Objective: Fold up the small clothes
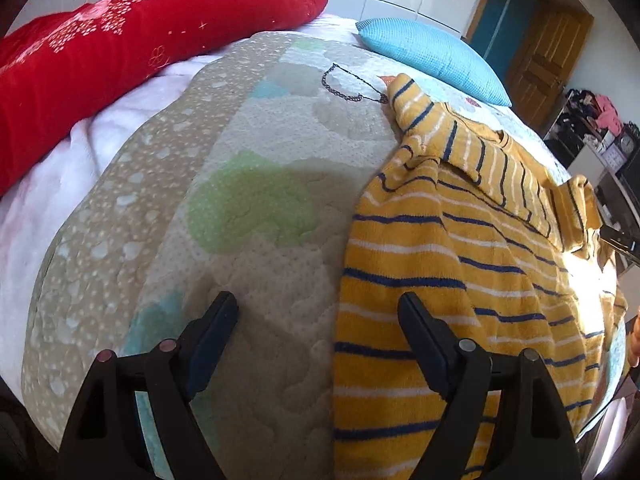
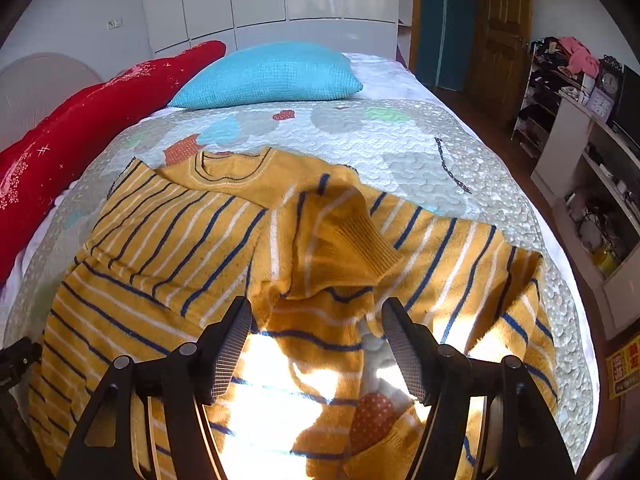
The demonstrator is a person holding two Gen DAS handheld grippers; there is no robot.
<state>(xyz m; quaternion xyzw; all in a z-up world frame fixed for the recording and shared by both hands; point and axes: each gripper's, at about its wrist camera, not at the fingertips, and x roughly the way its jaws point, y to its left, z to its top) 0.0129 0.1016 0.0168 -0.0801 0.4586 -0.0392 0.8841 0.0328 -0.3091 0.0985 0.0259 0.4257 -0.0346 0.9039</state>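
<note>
Striped sweater point(image 2: 168, 240) flat on the quilt point(image 1: 248, 152) — left gripper point(image 1: 320, 304) and right gripper point(image 2: 316, 312) both agape, empty.

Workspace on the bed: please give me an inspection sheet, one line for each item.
Surface: quilted bedspread with coloured patches, over a bed.
Job's things: yellow striped sweater lies spread out, one sleeve folded across its body.
Clutter: red pillow and blue pillow at the far end.
Grippers: left gripper open over the bedspread at the sweater's edge; right gripper open above the sweater, holding nothing.
Cables: nothing seen on the bed.
Surroundings: white wardrobe, wooden door, crowded shelves.
</note>
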